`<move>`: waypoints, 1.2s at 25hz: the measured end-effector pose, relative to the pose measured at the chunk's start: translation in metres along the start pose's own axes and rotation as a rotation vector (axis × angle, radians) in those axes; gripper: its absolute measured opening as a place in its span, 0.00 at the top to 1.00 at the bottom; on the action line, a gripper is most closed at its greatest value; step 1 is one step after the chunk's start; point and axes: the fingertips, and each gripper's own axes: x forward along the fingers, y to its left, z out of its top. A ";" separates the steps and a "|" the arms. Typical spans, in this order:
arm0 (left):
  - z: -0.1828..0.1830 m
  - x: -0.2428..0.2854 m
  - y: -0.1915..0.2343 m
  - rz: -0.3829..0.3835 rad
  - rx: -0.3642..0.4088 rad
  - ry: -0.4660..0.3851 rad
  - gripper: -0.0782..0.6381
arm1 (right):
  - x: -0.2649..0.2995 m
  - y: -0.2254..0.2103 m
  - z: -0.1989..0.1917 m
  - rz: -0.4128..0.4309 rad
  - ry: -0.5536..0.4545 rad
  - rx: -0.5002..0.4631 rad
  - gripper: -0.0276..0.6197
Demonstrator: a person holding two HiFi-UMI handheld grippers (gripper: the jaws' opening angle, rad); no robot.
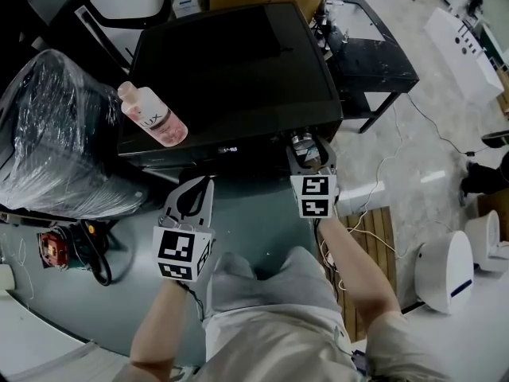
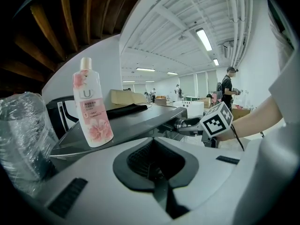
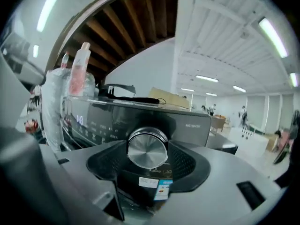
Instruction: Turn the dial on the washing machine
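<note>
The black washing machine (image 1: 231, 62) stands in front of me, and its silver dial (image 1: 301, 142) is on the front control panel (image 3: 103, 121). My right gripper (image 1: 306, 148) is at the panel with one jaw on each side of the dial (image 3: 147, 146), shut on it. My left gripper (image 1: 193, 188) hangs lower left of the panel, shut and empty, its pads (image 2: 140, 161) meeting in a seam. The right gripper's marker cube (image 2: 217, 121) shows in the left gripper view.
A pink bottle (image 1: 153, 115) stands on the machine's left front corner. A plastic-wrapped bundle (image 1: 56, 134) sits left of the machine. A black table (image 1: 370, 46) stands back right, white appliances (image 1: 445, 269) and cables lie right, and a red tool (image 1: 54, 247) lies on the floor left.
</note>
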 end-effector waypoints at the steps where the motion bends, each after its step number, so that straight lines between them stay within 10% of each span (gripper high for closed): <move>1: 0.001 0.000 0.000 0.003 0.010 0.002 0.86 | 0.001 -0.002 -0.002 0.005 0.003 0.062 0.50; 24: 0.011 -0.006 0.002 -0.035 0.030 0.035 0.86 | 0.002 -0.014 -0.013 0.180 -0.030 1.106 0.50; 30: 0.021 -0.011 -0.004 -0.055 0.029 0.031 0.86 | -0.002 -0.013 -0.011 0.202 -0.050 1.210 0.49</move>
